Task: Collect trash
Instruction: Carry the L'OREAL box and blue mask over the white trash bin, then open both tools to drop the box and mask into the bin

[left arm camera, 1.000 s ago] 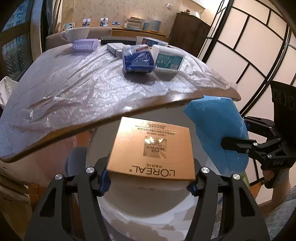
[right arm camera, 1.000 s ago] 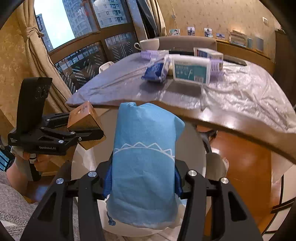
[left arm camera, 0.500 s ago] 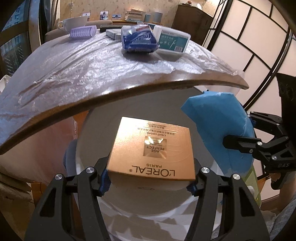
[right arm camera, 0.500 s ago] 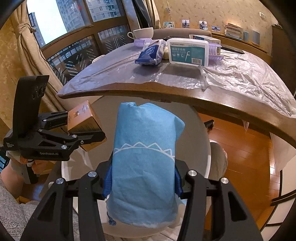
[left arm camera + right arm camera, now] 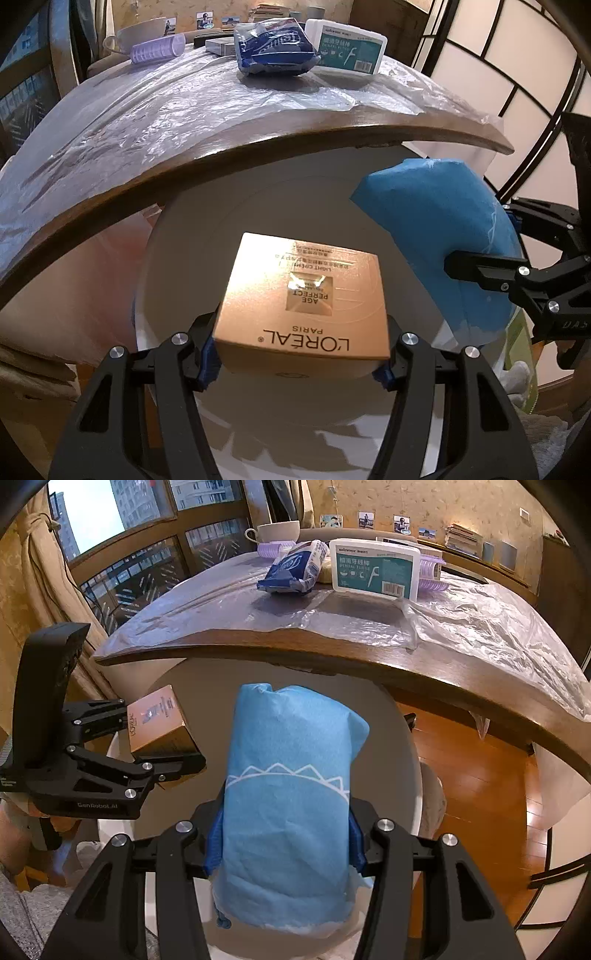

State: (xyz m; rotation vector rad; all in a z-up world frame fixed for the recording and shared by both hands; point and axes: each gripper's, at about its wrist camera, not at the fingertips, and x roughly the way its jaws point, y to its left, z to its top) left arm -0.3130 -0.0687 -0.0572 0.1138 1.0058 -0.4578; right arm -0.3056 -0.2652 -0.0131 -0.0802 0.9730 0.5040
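Note:
My left gripper point(image 5: 297, 363) is shut on a gold L'Oréal box point(image 5: 303, 299) and holds it over the open white trash bin point(image 5: 192, 243) below the table edge. My right gripper point(image 5: 286, 842) is shut on a blue wrapped pack point(image 5: 291, 797), also over the bin point(image 5: 402, 731). In the right wrist view the left gripper point(image 5: 162, 746) and the box point(image 5: 155, 720) are at the left. In the left wrist view the blue pack point(image 5: 436, 240) and the right gripper point(image 5: 491, 258) are at the right.
A wooden table point(image 5: 258, 144) covered in plastic film overhangs the bin. On it lie a blue tissue pack point(image 5: 275, 48), a dental floss box point(image 5: 347, 51), a purple tube point(image 5: 159, 48) and a white cup point(image 5: 277, 531). Wooden floor point(image 5: 480, 775) lies to the right.
Both grippers have sunk lower below the table edge, towards the bin, still holding the box and the blue pack. The table top now sits higher in both views.

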